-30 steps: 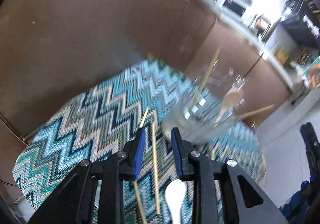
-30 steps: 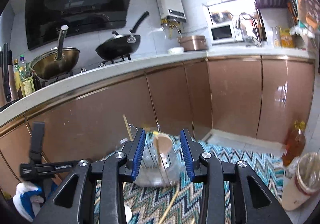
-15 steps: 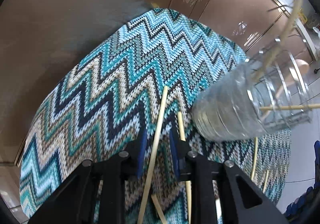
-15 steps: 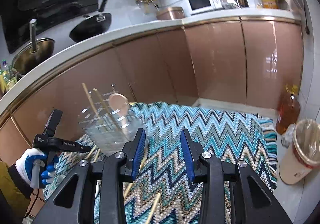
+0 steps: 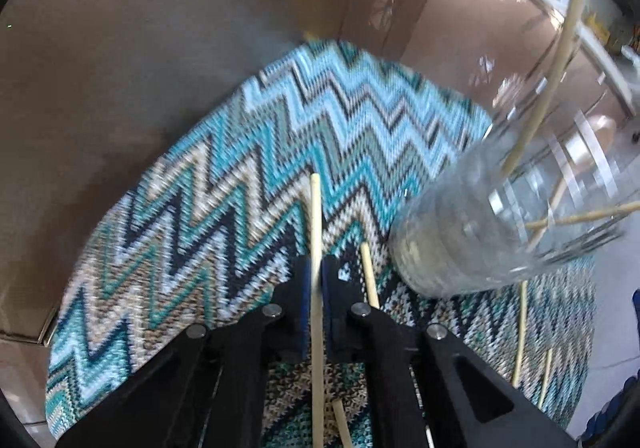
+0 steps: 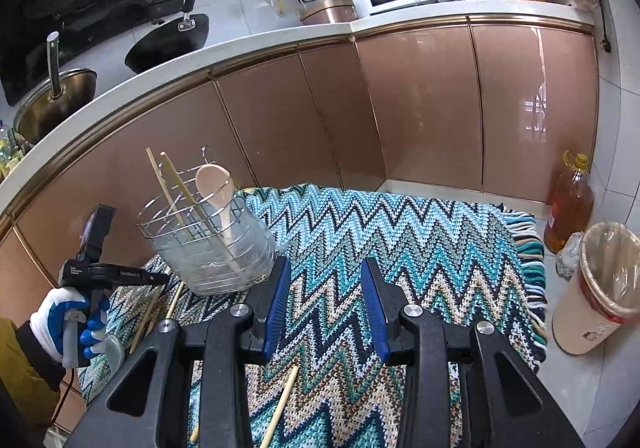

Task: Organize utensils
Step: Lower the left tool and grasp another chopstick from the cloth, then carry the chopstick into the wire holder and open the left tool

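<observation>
My left gripper [image 5: 315, 280] is shut on a wooden chopstick [image 5: 316, 224] that lies on the zigzag cloth [image 5: 208, 184], just left of the utensil holder [image 5: 500, 216]. The holder is a wire basket in a clear plastic cup [image 6: 208, 244] with two chopsticks [image 6: 176, 188] and a wooden spoon [image 6: 214, 184] standing in it. In the right wrist view the left gripper [image 6: 160, 280] is low at the holder's left side. My right gripper [image 6: 326, 308] is open and empty above the cloth, right of the holder. A loose chopstick [image 6: 280, 408] lies below it.
More chopsticks [image 5: 520, 332] lie on the cloth near the holder, and another chopstick [image 5: 370, 276] lies beside my left fingers. Brown cabinets [image 6: 420, 108] stand behind the table. A waste bin [image 6: 596, 288] and an oil bottle [image 6: 568, 204] stand on the floor at right.
My left gripper lowered onto the cloth and closed on a chopstick. My right gripper rose and pulled back to the right, away from the holder, still open.
</observation>
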{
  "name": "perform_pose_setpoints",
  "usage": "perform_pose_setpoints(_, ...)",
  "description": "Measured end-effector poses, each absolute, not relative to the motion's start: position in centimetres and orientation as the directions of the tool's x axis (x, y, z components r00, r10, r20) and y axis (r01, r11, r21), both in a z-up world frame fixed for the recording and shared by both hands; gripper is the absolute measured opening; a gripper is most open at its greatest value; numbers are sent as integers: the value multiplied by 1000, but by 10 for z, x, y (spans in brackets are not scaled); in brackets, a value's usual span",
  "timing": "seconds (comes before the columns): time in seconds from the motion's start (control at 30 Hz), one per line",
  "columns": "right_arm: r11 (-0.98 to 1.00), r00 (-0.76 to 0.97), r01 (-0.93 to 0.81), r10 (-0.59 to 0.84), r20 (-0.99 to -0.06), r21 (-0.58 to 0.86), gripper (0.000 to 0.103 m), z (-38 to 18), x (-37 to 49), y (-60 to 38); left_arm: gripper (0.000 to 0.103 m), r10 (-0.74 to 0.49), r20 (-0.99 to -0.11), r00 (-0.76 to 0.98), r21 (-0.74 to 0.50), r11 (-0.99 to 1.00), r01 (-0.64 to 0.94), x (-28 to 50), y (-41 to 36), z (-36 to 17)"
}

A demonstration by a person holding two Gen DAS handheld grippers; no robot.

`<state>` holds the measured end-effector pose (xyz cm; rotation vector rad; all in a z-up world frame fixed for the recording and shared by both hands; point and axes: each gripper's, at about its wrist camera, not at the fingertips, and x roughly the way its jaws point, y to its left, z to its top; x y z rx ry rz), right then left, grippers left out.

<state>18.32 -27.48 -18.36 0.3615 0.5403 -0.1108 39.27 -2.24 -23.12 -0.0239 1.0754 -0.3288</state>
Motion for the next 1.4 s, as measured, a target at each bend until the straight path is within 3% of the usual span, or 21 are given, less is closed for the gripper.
perform_pose_setpoints(0.37, 932, 870, 191, -14, -494, 309, 36, -165, 155, -264, 5, -328, -661, 675, -237, 945, 226, 336, 8, -141)
perform_pose_setpoints(0.73, 931, 872, 186, -10, -489, 313, 37, -166, 152, -267, 5, -473, -326, 819, -388, 857, 340, 300, -14, -39)
perform_pose_setpoints(0.83, 928, 870, 191, -10, -492, 320, 37, -170, 157, -271, 5, -457, -255, 852, -393, 854, 340, 305, -28, -26)
perform_pose_setpoints(1.03, 922, 865, 212, -24, -500, 324, 37, -179, 166, -286, 5, -353, -145, 924, -339, 895, 288, 316, -66, -25)
perform_pose_setpoints(1.23, 914, 855, 247, -50, -517, 321, 38, -192, 169, -304, 5, -240, -69, 968, -292, 933, 211, 324, -103, -63)
perform_pose_setpoints(1.4, 904, 845, 278, -69, -531, 326, 38, -202, 166, -318, 7, -179, -86, 980, -251, 956, 153, 326, -119, -105)
